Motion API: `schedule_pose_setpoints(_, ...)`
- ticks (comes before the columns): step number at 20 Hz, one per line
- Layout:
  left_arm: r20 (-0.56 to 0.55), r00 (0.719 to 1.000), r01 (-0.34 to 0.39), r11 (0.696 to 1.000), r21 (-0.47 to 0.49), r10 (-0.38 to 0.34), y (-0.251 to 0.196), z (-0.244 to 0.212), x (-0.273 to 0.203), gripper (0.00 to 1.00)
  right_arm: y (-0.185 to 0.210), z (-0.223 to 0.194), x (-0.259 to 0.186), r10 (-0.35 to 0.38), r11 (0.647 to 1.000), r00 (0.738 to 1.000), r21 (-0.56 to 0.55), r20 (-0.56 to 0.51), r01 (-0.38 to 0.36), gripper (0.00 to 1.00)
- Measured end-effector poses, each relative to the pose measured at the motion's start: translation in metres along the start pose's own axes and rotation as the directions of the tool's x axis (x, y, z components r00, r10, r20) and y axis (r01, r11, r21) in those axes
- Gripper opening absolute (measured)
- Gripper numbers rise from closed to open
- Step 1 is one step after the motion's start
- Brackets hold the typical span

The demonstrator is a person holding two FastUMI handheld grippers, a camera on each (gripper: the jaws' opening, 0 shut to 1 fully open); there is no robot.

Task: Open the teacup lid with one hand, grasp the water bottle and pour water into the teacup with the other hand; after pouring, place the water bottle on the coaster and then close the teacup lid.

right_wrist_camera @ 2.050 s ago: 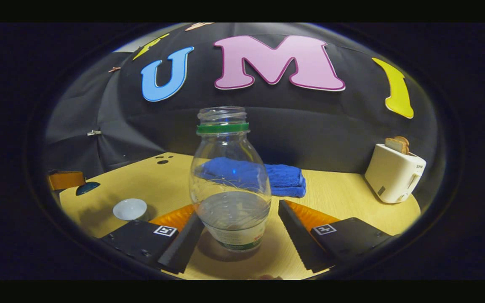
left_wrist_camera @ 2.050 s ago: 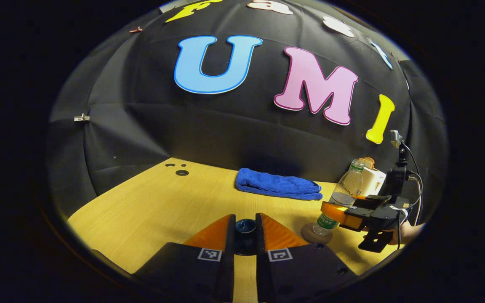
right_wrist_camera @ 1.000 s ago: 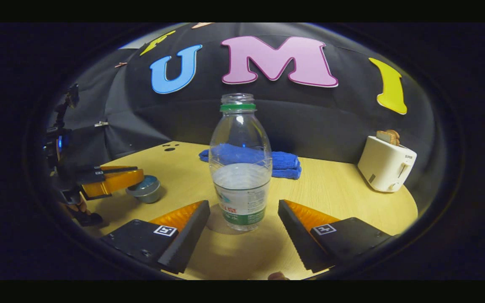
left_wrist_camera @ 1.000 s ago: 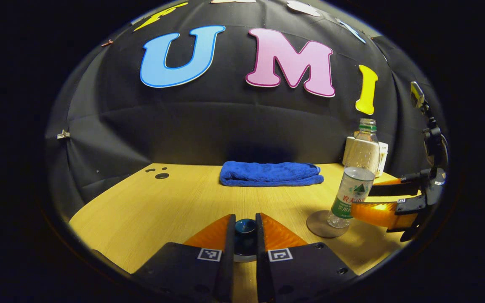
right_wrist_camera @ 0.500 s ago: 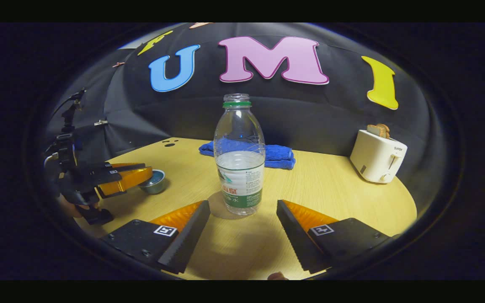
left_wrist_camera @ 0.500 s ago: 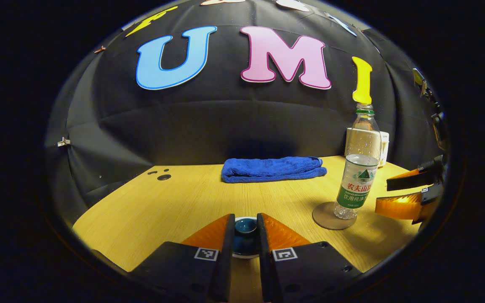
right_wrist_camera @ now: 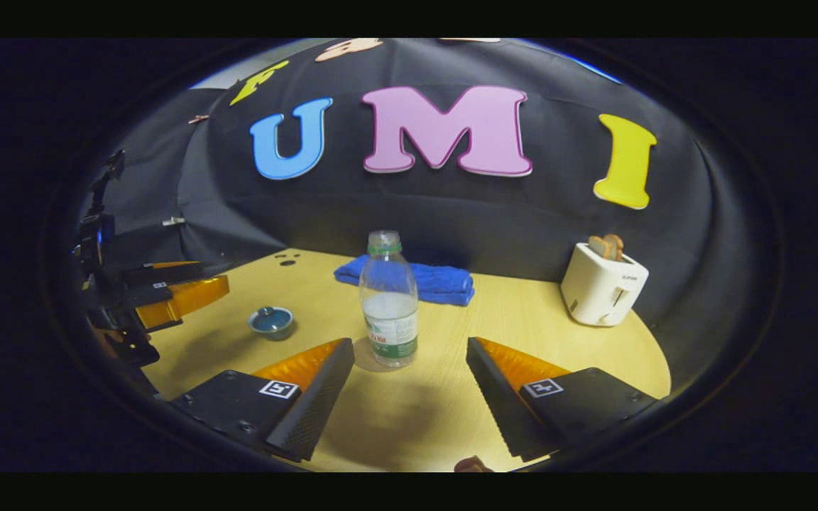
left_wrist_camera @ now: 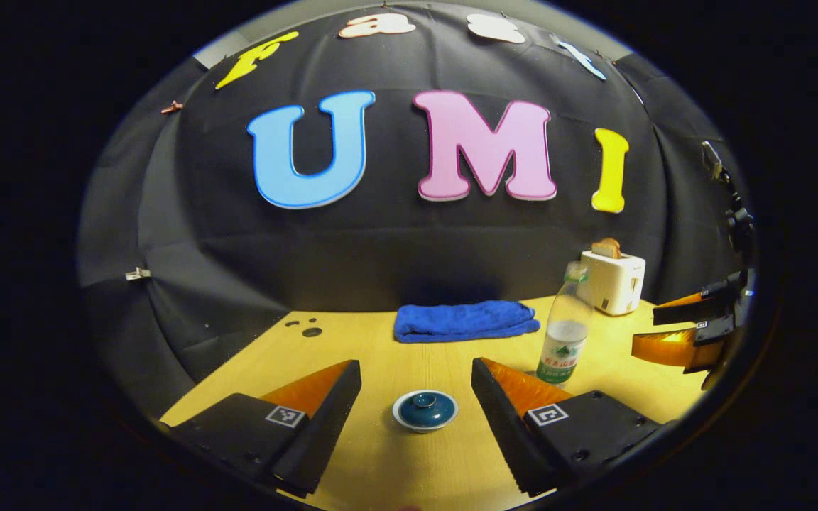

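The teacup (left_wrist_camera: 424, 410) sits on the table (left_wrist_camera: 352, 348) with its lid on, between the spread fingers of the left gripper (left_wrist_camera: 416, 387) but untouched. Right of the teacup the water bottle (right_wrist_camera: 388, 299) stands upright on the coaster (right_wrist_camera: 366, 358), ahead of the right gripper (right_wrist_camera: 409, 362), whose fingers are apart and hold nothing

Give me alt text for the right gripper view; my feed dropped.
The right gripper hangs open before an upright, uncapped water bottle standing on its coaster. To its left sits the lidded teacup with the left gripper open beside it; a blue towel and toaster lie behind.
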State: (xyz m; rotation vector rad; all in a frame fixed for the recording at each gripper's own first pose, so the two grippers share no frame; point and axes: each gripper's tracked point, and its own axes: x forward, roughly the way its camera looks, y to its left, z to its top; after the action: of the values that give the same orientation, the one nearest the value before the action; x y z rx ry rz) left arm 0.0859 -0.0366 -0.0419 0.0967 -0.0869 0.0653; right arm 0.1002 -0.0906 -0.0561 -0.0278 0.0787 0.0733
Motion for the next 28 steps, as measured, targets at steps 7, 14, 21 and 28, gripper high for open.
schedule_pose_setpoints(7, 0.064, 0.995, -0.067, 0.990, -0.126, 0.075, -0.023, 0.102, -0.082, 0.97, -0.021, 0.088, -0.078, -0.011, 0.999, 0.990, 0.043, 0.143, 0.005, 0.98)
schedule_pose_setpoints(14, 0.114, 0.991, -0.044, 0.985, -0.168, 0.064, -0.034, 0.136, -0.134, 0.98, -0.056, 0.109, -0.142, -0.099, 0.992, 0.976, 0.094, 0.193, 0.082, 0.98)
schedule_pose_setpoints(21, 0.114, 0.993, 0.037, 0.989, -0.145, -0.021, -0.051, 0.120, -0.161, 0.94, -0.076, 0.101, -0.189, -0.192, 0.976, 0.963, 0.135, 0.187, 0.168, 0.98)
schedule_pose_setpoints(28, 0.127, 0.986, 0.112, 0.994, -0.006, -0.111, -0.055, 0.110, -0.166, 0.91, -0.078, 0.103, -0.205, -0.256, 0.957, 0.948, 0.185, 0.190, 0.222, 1.00)
